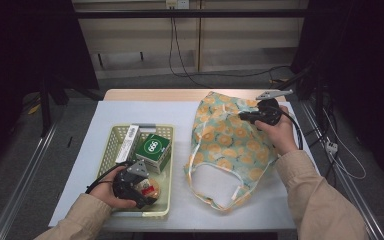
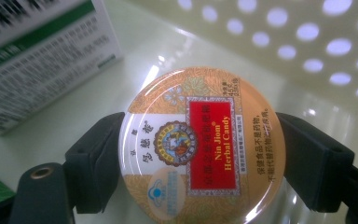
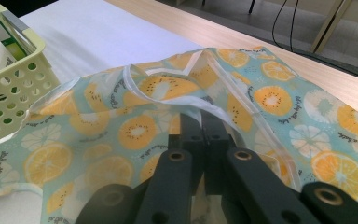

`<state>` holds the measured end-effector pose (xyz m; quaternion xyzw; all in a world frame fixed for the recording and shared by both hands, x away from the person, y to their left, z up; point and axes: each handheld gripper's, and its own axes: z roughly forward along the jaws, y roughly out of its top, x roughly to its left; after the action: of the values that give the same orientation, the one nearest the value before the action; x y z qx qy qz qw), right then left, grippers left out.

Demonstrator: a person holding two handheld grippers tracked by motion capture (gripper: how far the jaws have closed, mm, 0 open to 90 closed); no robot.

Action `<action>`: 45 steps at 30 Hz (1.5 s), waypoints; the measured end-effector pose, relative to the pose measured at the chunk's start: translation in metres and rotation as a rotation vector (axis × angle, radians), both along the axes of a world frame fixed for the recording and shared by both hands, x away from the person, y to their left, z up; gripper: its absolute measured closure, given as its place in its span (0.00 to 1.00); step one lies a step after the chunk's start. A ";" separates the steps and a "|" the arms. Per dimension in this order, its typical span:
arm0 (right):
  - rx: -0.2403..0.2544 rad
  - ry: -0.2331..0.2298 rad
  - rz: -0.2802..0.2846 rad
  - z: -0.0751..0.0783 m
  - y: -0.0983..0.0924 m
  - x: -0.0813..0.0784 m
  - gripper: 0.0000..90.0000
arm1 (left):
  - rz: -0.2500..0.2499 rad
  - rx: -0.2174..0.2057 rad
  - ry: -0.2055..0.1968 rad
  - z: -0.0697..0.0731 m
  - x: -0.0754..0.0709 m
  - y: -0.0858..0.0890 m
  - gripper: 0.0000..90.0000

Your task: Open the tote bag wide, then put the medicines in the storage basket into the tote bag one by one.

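The high view looks down and forward over the whole table (image 1: 180, 112). The left gripper view sits close inside the basket (image 2: 270, 51), which the right gripper view, low over the fruit-print bag (image 3: 135, 126), catches at its edge.

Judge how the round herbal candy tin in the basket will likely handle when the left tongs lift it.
The herbal candy tin looks rigid, so it should keep its shape between the left tongs. Its glossy lid and curved rim suggest it could slip or swivel, since the pads meet it at two opposite spots. Lying flat in the basket, it seems unlikely to roll unless tipped on edge.
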<state>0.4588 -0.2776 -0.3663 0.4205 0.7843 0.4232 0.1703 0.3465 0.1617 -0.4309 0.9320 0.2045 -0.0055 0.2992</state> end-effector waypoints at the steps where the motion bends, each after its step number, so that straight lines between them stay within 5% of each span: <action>1: -0.002 0.000 -0.001 0.000 0.000 0.000 1.00 | 0.005 -0.011 0.006 0.002 0.001 0.000 0.23; 19: 0.012 -0.009 0.000 0.002 -0.001 -0.002 1.00 | 0.096 -0.174 0.036 0.052 0.001 -0.001 0.23; 25: 0.015 -0.006 -0.001 0.002 -0.002 -0.002 1.00 | 0.115 -0.192 0.047 0.067 -0.001 -0.007 0.23; 36: 0.011 -0.002 0.006 0.002 0.000 -0.002 1.00 | 0.074 -0.234 0.024 0.099 -0.012 -0.040 0.23; 45: 0.012 -0.001 0.006 0.003 0.000 -0.003 1.00 | 0.045 -0.247 -0.007 0.118 -0.006 -0.078 0.23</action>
<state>0.4558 -0.2780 -0.3631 0.4188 0.7829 0.4287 0.1670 0.3400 0.0836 -0.3130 0.8832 0.2224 -0.0208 0.4124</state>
